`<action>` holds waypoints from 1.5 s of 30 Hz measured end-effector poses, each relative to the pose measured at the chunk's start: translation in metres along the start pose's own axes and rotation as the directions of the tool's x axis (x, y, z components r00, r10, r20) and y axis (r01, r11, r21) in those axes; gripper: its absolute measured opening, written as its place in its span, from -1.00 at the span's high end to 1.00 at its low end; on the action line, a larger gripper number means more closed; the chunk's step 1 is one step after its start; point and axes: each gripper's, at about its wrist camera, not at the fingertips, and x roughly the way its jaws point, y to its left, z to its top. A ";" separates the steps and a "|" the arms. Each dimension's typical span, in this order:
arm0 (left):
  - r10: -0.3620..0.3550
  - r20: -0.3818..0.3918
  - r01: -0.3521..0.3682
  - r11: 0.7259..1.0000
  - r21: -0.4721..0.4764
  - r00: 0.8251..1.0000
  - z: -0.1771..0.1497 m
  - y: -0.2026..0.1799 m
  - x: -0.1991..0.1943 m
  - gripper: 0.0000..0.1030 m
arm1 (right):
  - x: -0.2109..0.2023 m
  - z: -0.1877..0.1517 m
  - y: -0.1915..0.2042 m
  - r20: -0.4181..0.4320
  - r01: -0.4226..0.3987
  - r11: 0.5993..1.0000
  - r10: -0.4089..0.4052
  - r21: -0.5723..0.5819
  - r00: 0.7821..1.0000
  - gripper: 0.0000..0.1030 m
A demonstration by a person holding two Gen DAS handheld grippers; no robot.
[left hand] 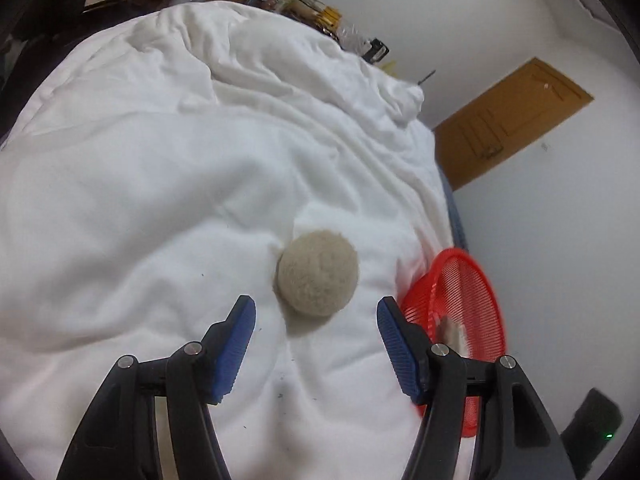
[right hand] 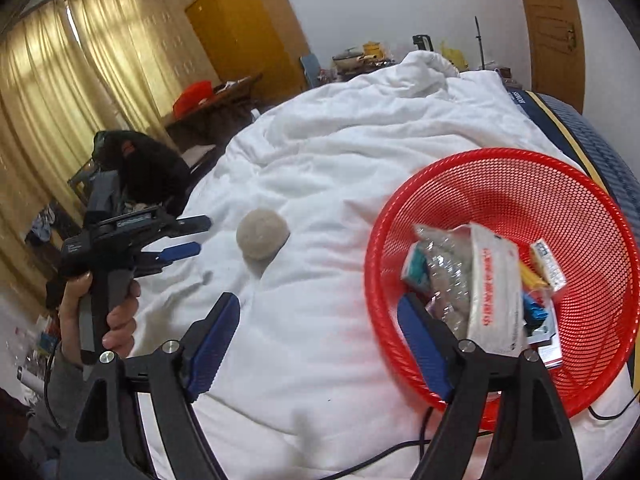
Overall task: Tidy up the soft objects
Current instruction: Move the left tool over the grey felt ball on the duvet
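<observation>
A beige felt ball (left hand: 317, 273) lies on the white duvet (left hand: 160, 184); it also shows in the right wrist view (right hand: 262, 234). My left gripper (left hand: 316, 310) is open, just short of the ball, jaws either side of it; it is seen from outside in the right wrist view (right hand: 196, 236). A red mesh basket (right hand: 560, 196) holds tissue packs and wrapped items (right hand: 480, 280); it shows at the right in the left wrist view (left hand: 476, 296). My right gripper (right hand: 320, 312) is open and empty, its right finger over the basket's near rim.
The duvet is rumpled, with folds rising toward the far end. The bed's blue edge (right hand: 600, 148) runs behind the basket. A cluttered table (right hand: 360, 60), a wooden wardrobe (right hand: 244, 28) and curtains (right hand: 60, 80) stand beyond. A black cable (right hand: 380, 456) lies on the near edge.
</observation>
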 end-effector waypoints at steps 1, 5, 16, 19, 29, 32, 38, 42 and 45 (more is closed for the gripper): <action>0.006 -0.006 -0.006 1.000 0.010 1.000 -0.001 -0.001 0.006 -0.29 | 0.002 -0.002 0.003 -0.010 -0.002 1.000 0.002 -0.007 1.000 -0.56; 0.022 -0.050 -0.020 1.000 0.024 0.998 -0.003 -0.002 0.027 -0.29 | 0.010 -0.007 0.013 -0.033 0.014 0.999 -0.016 -0.038 0.999 -0.56; 0.152 -0.043 -0.147 0.983 0.106 0.987 0.012 -0.031 0.062 0.17 | 0.025 -0.012 0.012 -0.076 0.034 0.999 -0.037 -0.036 0.996 -0.56; 0.126 -0.052 -0.121 0.990 0.076 0.991 0.009 -0.020 0.063 0.31 | 0.031 -0.013 0.012 -0.093 0.021 0.999 -0.024 -0.031 0.995 -0.56; -0.187 -0.301 0.184 0.982 -0.039 0.935 -0.049 0.009 0.033 1.00 | 0.061 -0.026 0.033 -0.162 0.003 0.995 -0.019 -0.101 0.987 -0.56; -0.154 -0.224 0.147 0.988 -0.047 0.962 -0.046 0.019 0.025 0.83 | 0.068 -0.032 0.041 -0.180 0.006 0.990 -0.032 -0.142 0.983 -0.56; -0.079 -0.103 0.076 0.997 -0.033 0.992 -0.019 0.028 0.014 -0.48 | 0.071 -0.034 0.045 -0.185 0.014 0.987 -0.044 -0.163 0.982 -0.56; -0.025 -0.092 0.028 0.999 0.033 0.995 -0.003 0.014 0.022 -0.45 | 0.075 -0.031 0.046 -0.197 0.020 0.985 -0.054 -0.173 0.979 -0.56; 0.014 -0.114 -0.011 1.000 0.026 0.993 0.008 0.009 0.041 -0.19 | 0.076 -0.030 0.047 -0.195 0.032 0.984 -0.067 -0.177 0.979 -0.56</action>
